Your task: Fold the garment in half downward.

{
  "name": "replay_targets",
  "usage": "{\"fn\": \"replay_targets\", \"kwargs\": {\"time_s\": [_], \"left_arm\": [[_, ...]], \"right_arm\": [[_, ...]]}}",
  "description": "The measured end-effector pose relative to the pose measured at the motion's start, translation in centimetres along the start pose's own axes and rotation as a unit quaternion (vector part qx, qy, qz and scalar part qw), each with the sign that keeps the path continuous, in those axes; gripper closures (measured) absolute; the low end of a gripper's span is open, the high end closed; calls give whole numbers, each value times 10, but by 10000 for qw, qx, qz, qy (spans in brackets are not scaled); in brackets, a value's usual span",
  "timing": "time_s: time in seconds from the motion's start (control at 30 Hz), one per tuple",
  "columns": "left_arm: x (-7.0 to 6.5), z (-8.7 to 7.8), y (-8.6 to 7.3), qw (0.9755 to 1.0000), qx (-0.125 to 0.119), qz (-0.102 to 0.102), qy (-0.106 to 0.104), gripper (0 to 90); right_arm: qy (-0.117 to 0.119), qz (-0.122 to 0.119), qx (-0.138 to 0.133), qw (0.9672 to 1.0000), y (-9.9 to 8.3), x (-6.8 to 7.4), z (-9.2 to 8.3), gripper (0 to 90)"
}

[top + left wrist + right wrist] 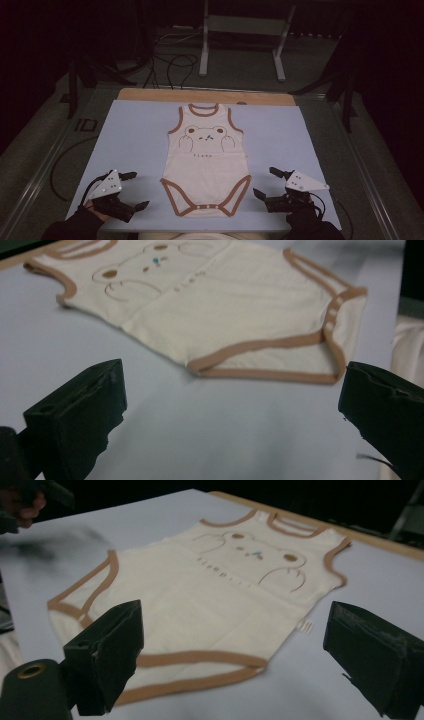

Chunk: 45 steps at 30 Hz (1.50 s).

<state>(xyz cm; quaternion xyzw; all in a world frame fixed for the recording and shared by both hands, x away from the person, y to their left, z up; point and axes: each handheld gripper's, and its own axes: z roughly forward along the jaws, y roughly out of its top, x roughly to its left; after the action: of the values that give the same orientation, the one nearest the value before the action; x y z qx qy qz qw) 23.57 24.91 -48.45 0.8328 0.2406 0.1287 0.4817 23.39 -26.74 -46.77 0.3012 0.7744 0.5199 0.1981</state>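
Note:
A cream sleeveless baby bodysuit (pixel 207 160) with brown trim and a bear print lies flat on the pale blue mat (pixel 135 135), neck toward the far side. My left gripper (pixel 135 190) stands open to the left of its crotch end, jaws wide apart with nothing between them. To the right of that same end my right gripper (pixel 266 182) is open too, also empty. The left gripper view looks across the mat at the bodysuit (pixel 225 310) and its leg opening. In the right gripper view the bodysuit (pixel 215 600) lies just beyond the jaws.
A wooden table edge (pixel 205 96) runs past the mat's far side. Cables (pixel 172 65) and a metal stand (pixel 242 35) are on the floor behind. The other hand (pixel 22 502) is at the top left of the right gripper view.

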Motion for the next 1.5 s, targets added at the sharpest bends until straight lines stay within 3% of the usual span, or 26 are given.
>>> {"fn": "replay_targets", "kwargs": {"time_s": [0.23, 0.5, 0.9, 1.07, 1.33, 1.5], "left_arm": [[6, -9, 18, 9999, -95, 9, -44, 0], [16, -12, 40, 9999, -59, 117, -56, 0], [31, -7, 68, 9999, -53, 143, -45, 0], [31, 0, 78, 9997, -53, 226, 0, 0], [36, 14, 90, 9995, 28, 301, -5, 0], [42, 24, 94, 9997, 29, 248, -16, 0]], "right_arm": [[-144, -268, 40, 9995, 27, -1, -4, 95], [-117, -456, -20, 9989, 56, -9, 0, 95], [-144, -374, -4, 9992, 82, -29, 13, 95], [-116, -327, 15, 9994, 90, -37, 21, 95], [-26, -320, 144, 9994, 96, -46, 37, 95], [41, -304, 254, 9992, 95, -51, 52, 95]]}}
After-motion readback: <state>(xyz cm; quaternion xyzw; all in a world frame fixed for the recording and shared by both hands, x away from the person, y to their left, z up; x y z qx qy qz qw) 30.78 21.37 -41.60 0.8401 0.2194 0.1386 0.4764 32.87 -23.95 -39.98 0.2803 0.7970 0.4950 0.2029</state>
